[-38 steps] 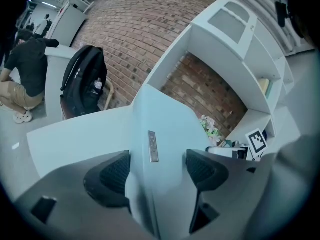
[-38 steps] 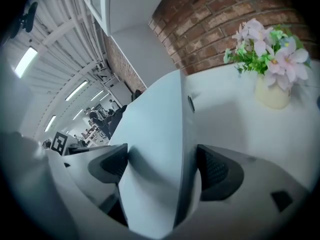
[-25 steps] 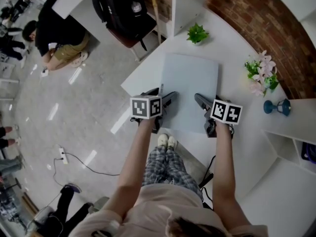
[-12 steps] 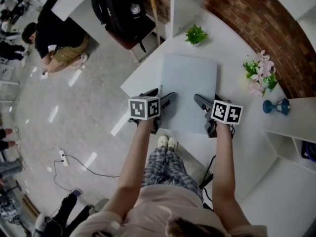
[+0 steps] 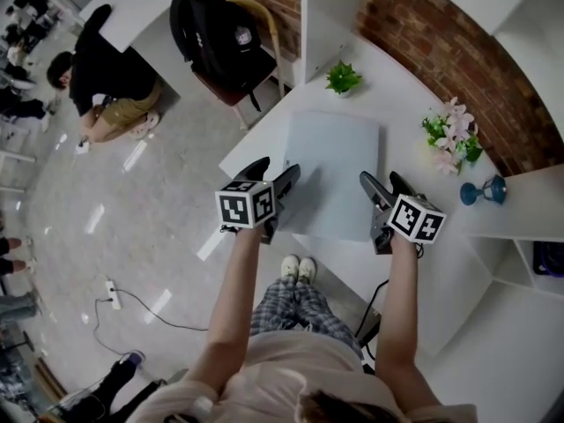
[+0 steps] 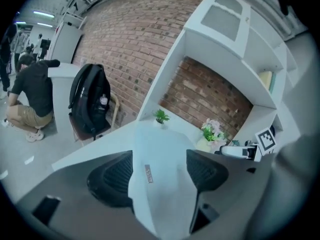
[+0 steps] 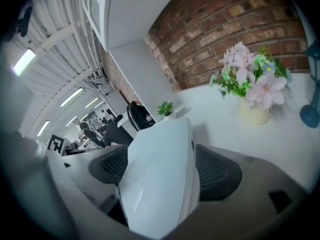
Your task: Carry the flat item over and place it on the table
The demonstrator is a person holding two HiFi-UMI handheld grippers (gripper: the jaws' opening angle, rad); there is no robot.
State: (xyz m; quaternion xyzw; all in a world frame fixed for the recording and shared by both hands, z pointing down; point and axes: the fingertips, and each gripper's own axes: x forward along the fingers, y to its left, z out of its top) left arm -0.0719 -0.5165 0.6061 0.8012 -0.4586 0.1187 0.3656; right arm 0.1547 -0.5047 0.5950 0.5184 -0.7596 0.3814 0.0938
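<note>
The flat item [image 5: 333,167] is a pale grey slab like a shut laptop. It sits over the white table [image 5: 414,263], with its near end past the table's front edge. My left gripper [image 5: 284,186] is shut on its near left edge and my right gripper [image 5: 372,199] on its near right edge. In the left gripper view the flat item [image 6: 161,141] runs forward between the dark pads of the left gripper [image 6: 160,170]. In the right gripper view the flat item [image 7: 167,141] fills the gap of the right gripper [image 7: 163,170]. Whether it rests on the table or hangs just above cannot be told.
On the table stand a small green plant [image 5: 342,77] at the far end, a pot of pink flowers [image 5: 449,135] and a blue ornament [image 5: 480,190] to the right. White shelves [image 5: 529,254] lie further right. A chair with a black backpack [image 5: 220,29] and a crouching person [image 5: 101,82] are to the left.
Both grippers have moved a little forward and apart with the flat item still held between them. The right gripper's marker cube has turned slightly.
</note>
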